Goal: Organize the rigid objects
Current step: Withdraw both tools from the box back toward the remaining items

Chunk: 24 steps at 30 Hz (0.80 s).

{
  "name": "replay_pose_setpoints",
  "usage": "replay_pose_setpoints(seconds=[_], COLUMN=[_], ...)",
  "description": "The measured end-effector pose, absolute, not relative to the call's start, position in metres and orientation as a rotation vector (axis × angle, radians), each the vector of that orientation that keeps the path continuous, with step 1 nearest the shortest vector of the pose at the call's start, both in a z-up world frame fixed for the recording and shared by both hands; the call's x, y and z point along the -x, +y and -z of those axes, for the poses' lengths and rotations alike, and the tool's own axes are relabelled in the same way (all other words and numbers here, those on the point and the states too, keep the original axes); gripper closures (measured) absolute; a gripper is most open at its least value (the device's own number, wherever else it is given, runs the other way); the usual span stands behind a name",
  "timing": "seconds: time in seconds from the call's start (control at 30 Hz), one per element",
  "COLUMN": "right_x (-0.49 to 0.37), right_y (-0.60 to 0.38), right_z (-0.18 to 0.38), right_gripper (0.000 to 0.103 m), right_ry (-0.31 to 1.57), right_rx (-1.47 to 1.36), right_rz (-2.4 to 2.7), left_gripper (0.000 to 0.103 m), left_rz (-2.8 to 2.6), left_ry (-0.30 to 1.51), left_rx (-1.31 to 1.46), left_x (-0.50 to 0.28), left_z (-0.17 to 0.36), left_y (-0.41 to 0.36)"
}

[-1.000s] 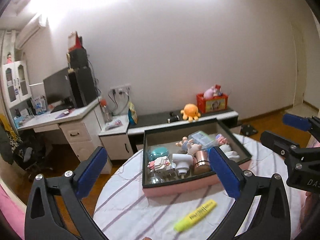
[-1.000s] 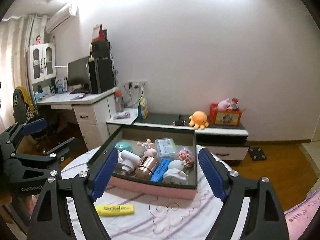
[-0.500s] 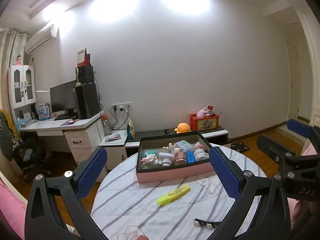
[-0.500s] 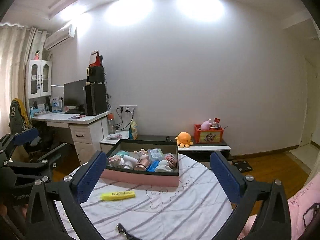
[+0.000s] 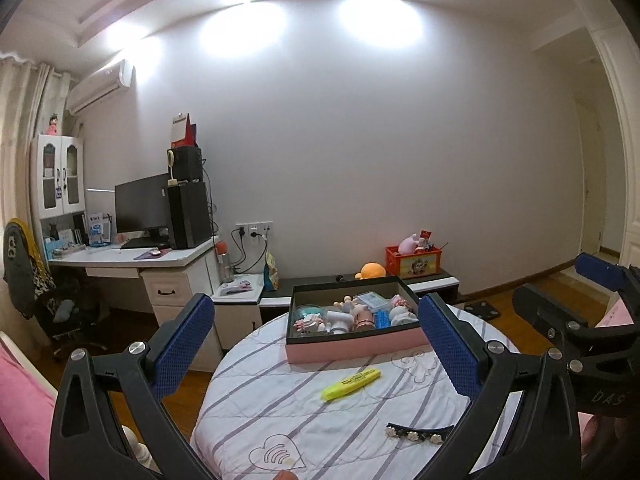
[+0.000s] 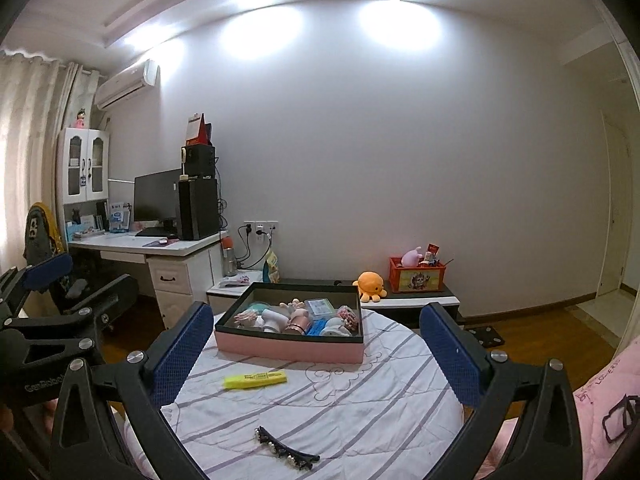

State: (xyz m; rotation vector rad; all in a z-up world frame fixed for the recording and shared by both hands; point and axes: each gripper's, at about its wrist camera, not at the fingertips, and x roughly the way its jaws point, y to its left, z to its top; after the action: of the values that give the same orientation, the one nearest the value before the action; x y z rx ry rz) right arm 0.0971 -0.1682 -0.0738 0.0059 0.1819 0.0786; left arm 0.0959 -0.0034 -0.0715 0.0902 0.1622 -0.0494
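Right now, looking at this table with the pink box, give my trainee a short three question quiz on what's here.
1. True or false: the yellow highlighter lies inside the pink box.
2. Which lies nearest the cameras? A) highlighter B) black hair clip C) box
3. Fill in: both the left gripper and the right gripper hold ____.

Key: 1 false, it lies on the tablecloth in front of the box; 2 B; 3 nothing, jaws open.
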Motion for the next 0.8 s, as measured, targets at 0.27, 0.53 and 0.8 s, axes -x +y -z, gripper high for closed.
replay_pose_setpoints(seconds=[0.27,0.53,0.8], right_x=[-0.092,-0.094,-0.119], right_y=[-0.167,-0.167,-0.170], right_z=[0.075,0.082,0.115], right_gripper=[0.000,0.000,0.000], right_ry=[0.181,0.200,0.313], right_rx=[-0.007,-0.005,0.004], right_rz=[-0.076,-0.080,-0.075], left_gripper=[0.000,0.000,0.000], left_rz=[0.045,0.038,0.041], left_ry=[0.168,0.193,0.279], left_rx=[-0.102,-0.104,-0.080], left_x=[-0.092,-0.093,-0.117], left_z=[0.074,0.080,0.102], left_y=[-0.005,-0.004,0.009])
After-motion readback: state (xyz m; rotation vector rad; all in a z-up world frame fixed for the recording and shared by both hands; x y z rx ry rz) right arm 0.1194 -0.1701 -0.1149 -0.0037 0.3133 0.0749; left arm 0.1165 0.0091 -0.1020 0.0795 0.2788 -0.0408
